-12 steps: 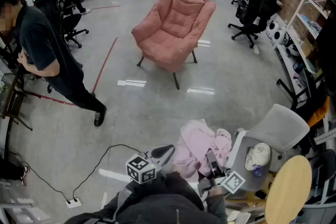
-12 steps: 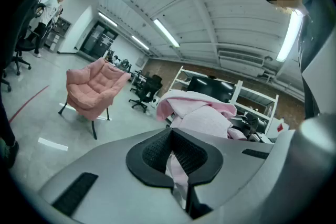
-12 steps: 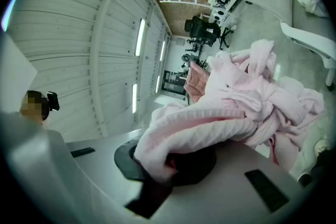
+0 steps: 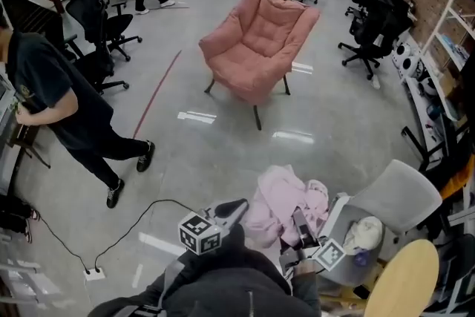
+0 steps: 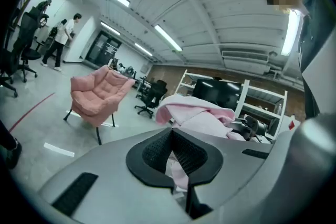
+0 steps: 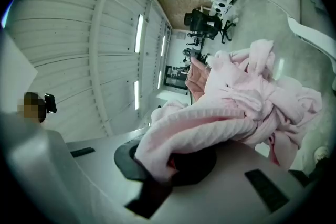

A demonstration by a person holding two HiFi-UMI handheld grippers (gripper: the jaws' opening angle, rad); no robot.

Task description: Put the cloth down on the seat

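Left gripper point(image 4: 234, 209) and right gripper point(image 4: 300, 220) each pinch the pink cloth point(image 4: 286, 197), bunched between them. I judge the task barely begun: the pink armchair point(image 4: 260, 41) stands well apart across the floor point(image 4: 223, 148), its seat point(image 4: 249, 76) bare. I have yet to carry the cloth over and release it.

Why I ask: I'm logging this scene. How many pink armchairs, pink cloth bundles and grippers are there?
pink armchair: 1
pink cloth bundle: 1
grippers: 2, the left gripper and the right gripper
Total: 4

Dark-clad bystander point(image 4: 56, 96) farther left, mid-stride.
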